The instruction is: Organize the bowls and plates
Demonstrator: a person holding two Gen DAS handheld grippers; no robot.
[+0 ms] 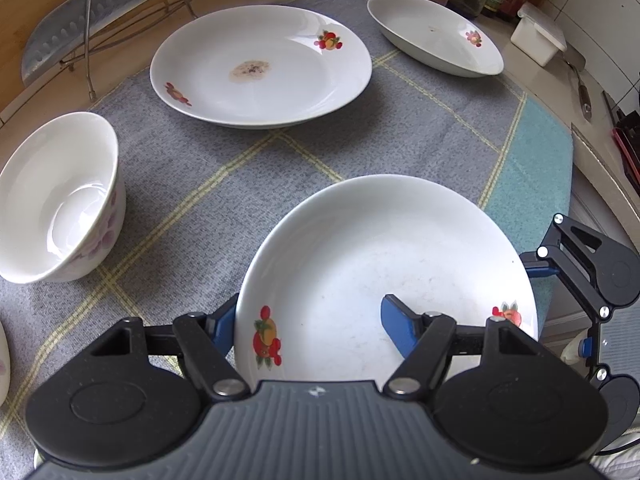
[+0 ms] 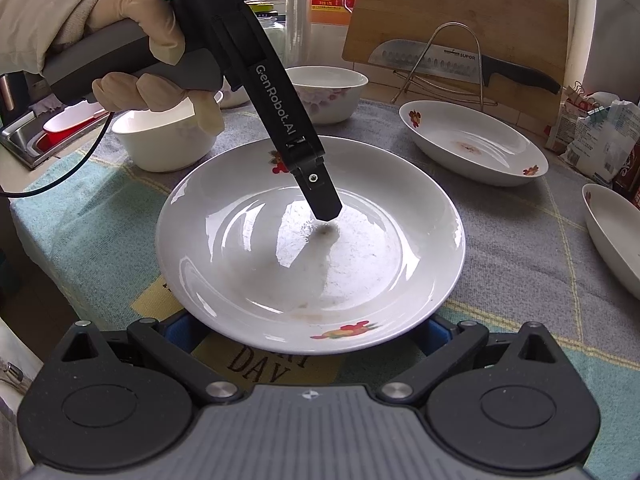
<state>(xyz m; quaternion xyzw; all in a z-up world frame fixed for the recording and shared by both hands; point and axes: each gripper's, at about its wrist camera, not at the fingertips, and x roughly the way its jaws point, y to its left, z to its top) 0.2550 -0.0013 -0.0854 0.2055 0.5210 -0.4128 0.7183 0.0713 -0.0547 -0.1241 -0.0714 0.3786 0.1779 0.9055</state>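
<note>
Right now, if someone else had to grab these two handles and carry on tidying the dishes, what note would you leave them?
Left gripper: open, straddling the rim of the near plate, one finger inside it and one outside.
Right gripper: open at that plate's opposite edge, gripping nothing.
Also on the cloth, all apart: stained plate, far plate, flowered bowl, white bowl.
Done: nothing is stacked yet.
Left: probably close on the near plate, stack the plates, then nest the bowls.
</note>
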